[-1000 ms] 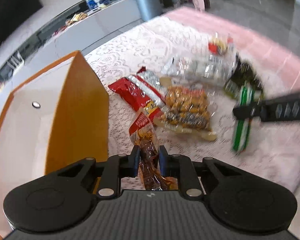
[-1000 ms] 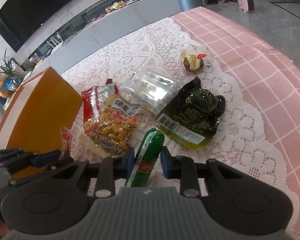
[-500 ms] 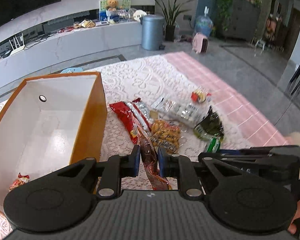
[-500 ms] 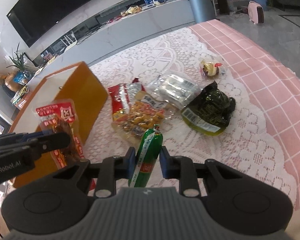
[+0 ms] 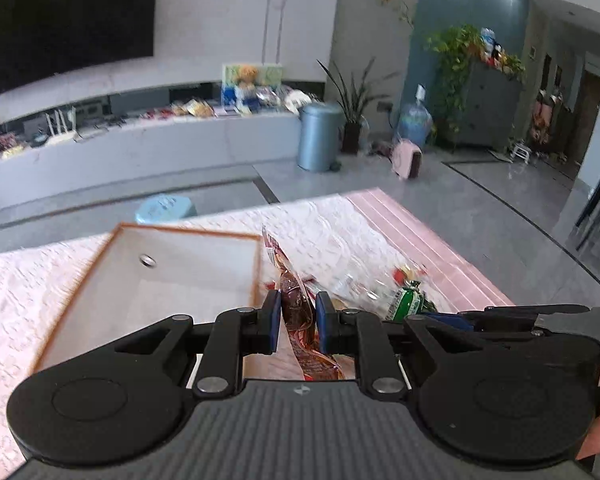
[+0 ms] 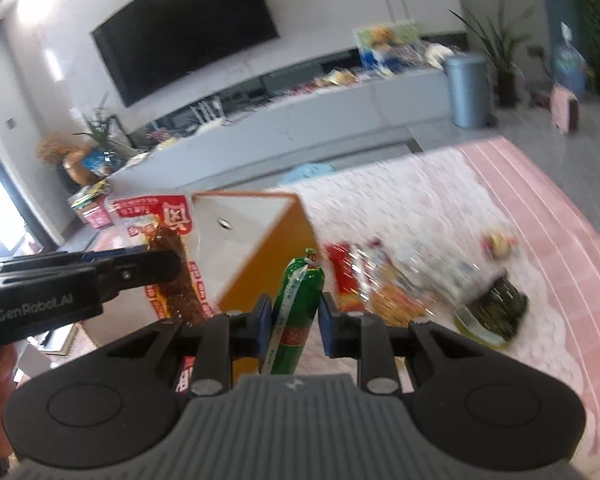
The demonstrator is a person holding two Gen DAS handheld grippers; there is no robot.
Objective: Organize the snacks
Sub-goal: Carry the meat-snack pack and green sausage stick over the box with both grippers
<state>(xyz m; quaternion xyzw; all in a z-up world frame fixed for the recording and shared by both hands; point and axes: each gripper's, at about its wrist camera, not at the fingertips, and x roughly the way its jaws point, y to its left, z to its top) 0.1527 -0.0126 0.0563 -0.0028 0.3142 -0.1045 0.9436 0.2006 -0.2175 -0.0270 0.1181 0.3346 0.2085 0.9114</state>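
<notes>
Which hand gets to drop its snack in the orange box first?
Probably the left. The left gripper holds the red snack packet beside the orange box opening. The right gripper, with the green sausage, sits farther over.

Bright daylight fills both fisheye views — ceiling spots glare above the television [image 5: 68,24], whose edges bow. The right wrist view smears with motion blur around the orange box [image 6: 268,256]; the left stays sharper.
</notes>
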